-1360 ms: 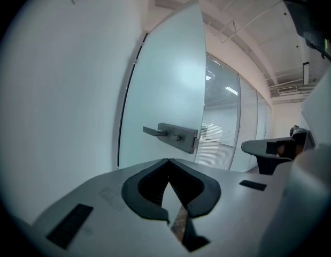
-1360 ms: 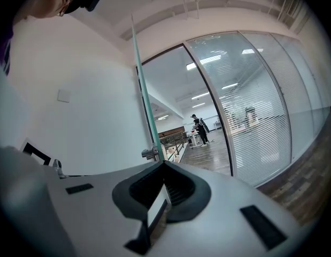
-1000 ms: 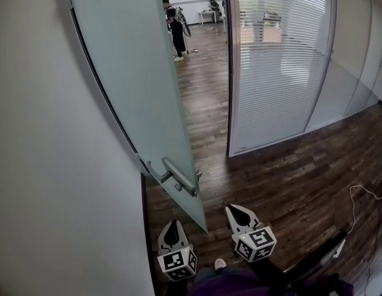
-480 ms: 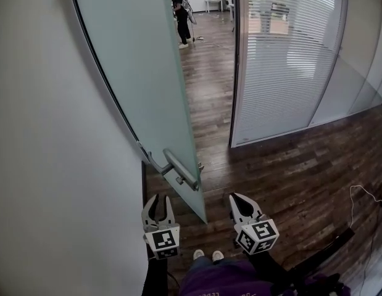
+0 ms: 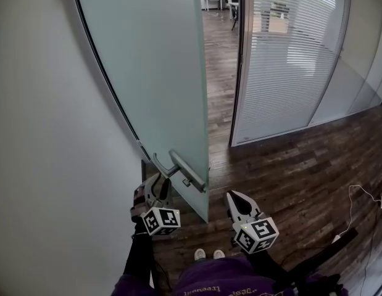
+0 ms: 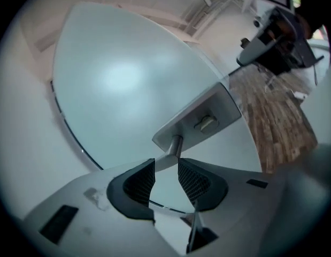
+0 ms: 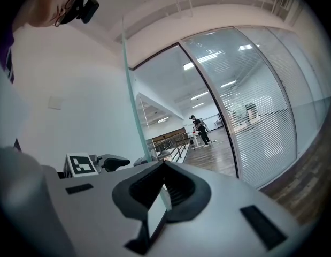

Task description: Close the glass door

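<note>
The frosted glass door point(image 5: 153, 73) stands ajar, its free edge swung toward me. Its metal lever handle point(image 5: 186, 170) sticks out low on the door. My left gripper point(image 5: 155, 187) is rolled on its side right at the handle's near end. In the left gripper view the jaws point(image 6: 166, 167) are opening, and the handle's stem point(image 6: 175, 143) reaches in between the tips without being clamped. My right gripper point(image 5: 234, 197) hangs to the right of the door's edge, shut and empty; its tips point(image 7: 164, 165) meet in the right gripper view.
A white wall point(image 5: 49, 134) runs along the left. The door frame point(image 5: 238, 66) and a glass partition with blinds point(image 5: 283, 60) stand to the right. A thin cable point(image 5: 363, 196) lies on the wooden floor at far right. A person point(image 7: 200, 130) stands far inside the room.
My left gripper has moved up to the handle, rolled onto its side and opened. The door's free edge has swung right, toward the frame. The right gripper has barely shifted.
</note>
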A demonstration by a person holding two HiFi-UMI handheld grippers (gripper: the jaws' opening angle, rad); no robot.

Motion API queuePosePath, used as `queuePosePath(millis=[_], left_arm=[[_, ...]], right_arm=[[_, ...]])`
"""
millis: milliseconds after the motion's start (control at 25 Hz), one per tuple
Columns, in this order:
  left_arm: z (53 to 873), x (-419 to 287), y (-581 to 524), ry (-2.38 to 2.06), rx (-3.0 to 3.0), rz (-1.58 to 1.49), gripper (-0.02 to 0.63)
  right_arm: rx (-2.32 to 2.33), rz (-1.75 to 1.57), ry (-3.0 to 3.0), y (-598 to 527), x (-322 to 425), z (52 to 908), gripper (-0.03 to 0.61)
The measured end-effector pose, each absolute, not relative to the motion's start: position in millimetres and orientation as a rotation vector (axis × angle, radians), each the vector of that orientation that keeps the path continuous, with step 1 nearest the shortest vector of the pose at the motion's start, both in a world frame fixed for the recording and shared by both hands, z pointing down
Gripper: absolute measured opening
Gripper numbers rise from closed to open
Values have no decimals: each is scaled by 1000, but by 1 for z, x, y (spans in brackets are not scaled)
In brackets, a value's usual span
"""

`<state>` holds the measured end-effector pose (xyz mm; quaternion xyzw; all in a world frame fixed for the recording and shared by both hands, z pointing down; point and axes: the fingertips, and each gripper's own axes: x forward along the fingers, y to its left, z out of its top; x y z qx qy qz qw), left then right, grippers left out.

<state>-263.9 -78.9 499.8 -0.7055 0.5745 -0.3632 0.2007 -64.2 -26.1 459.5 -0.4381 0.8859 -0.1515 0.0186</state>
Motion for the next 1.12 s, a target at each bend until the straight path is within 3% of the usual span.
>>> queuePosePath(millis=[320,1120], left_arm=[[518,-270,-87,1211,-1759,-1303,109],[509,-235,-120,1112,-1648,-1190,110]], right_arm=[[-1428,-466,2730,-27,-67,464,-3],[-1570,-463,2696,-12,-88,473,-3]])
